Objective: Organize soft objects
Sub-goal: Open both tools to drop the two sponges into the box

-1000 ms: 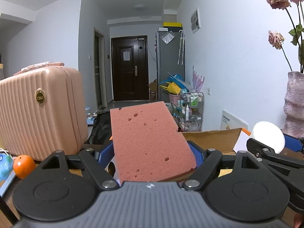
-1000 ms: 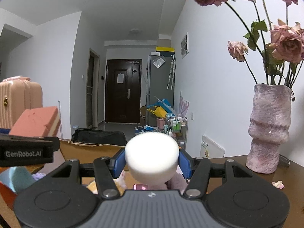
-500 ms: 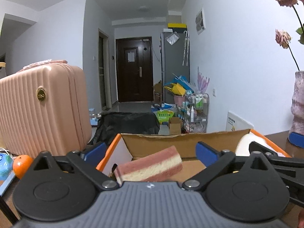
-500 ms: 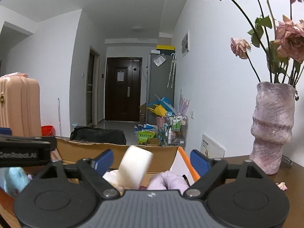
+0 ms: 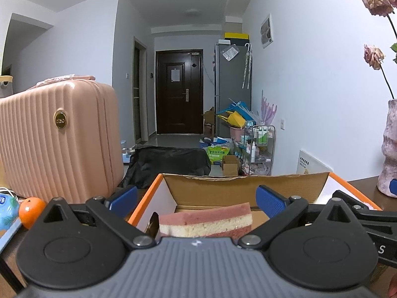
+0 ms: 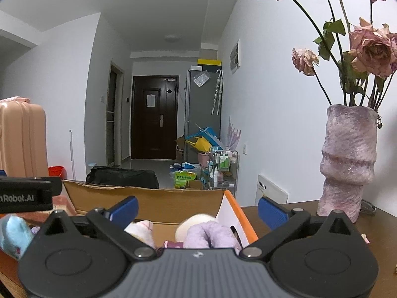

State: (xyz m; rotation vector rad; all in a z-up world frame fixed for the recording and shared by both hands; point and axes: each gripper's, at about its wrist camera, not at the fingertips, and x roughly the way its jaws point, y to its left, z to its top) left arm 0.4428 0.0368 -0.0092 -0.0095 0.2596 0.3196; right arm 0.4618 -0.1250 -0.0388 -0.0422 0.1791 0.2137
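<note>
1. Pink suitcase (image 5: 57, 139): ribbed hard shell, standing upright at the left of the table, with a round gold badge on its face.
2. Cardboard box (image 5: 243, 186): open-topped, orange rim, white outer side, brown inside. It sits on the table directly ahead of both grippers and to the right of the suitcase.
3. Vase (image 6: 347, 164): mottled pink-grey, upright on the brown table (image 6: 297, 213) to the right of the box, holding dried roses (image 6: 369, 47).
4. Left gripper (image 5: 197, 197): blue-padded fingers spread wide apart, nothing clamped. The right jaw stands over the box opening; the left jaw is outside the box's left wall.
5. Right gripper (image 6: 197, 207): jaws opening, already wide, no pad touching any object.
6. Sponge (image 5: 206, 221): pink over a cream layer, lying inside the box, low between the left gripper's fingers and clear of both pads.
7. Purple plush (image 6: 211, 233): inside the box at its right end, in front of the right gripper.
8. White foam round (image 6: 191, 223): in the box, touching the purple plush on its left side.
9. Pale pink soft item (image 6: 141, 228): in the box, left of the round.
10. Orange (image 5: 32, 212): on the table at the foot of the suitcase.
</note>
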